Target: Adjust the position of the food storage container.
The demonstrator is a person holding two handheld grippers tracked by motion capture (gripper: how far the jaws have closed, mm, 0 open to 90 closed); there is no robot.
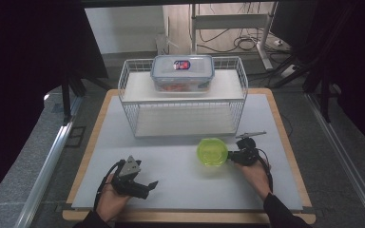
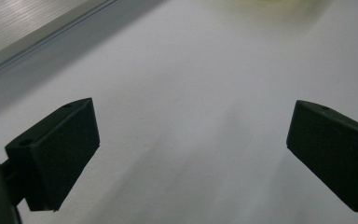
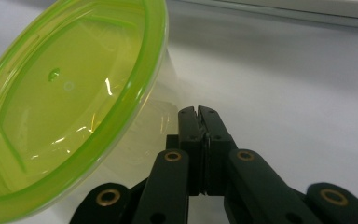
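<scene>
The green-lidded round container (image 1: 212,152) sits on the grey table top (image 1: 171,185) in front of the white wire rack (image 1: 183,97), near the rack's front right corner and clear of it. The right gripper (image 1: 231,156) is at the container's right side; in the right gripper view its jaws are pressed together with nothing between them, their tips against or just beside the clear wall under the green lid (image 3: 70,107), which looks tilted there. I judge this a push or nudge rather than a grasp, so the container is not yet lifted or shelved. The left gripper (image 1: 148,186) rests well in front of the rack toward its left end, jaws spread wide and empty. On the rack's top shelf a blue-lidded rectangular box (image 1: 182,72) already stands. Placing the round container, if that is the aim, is still to do.
</scene>
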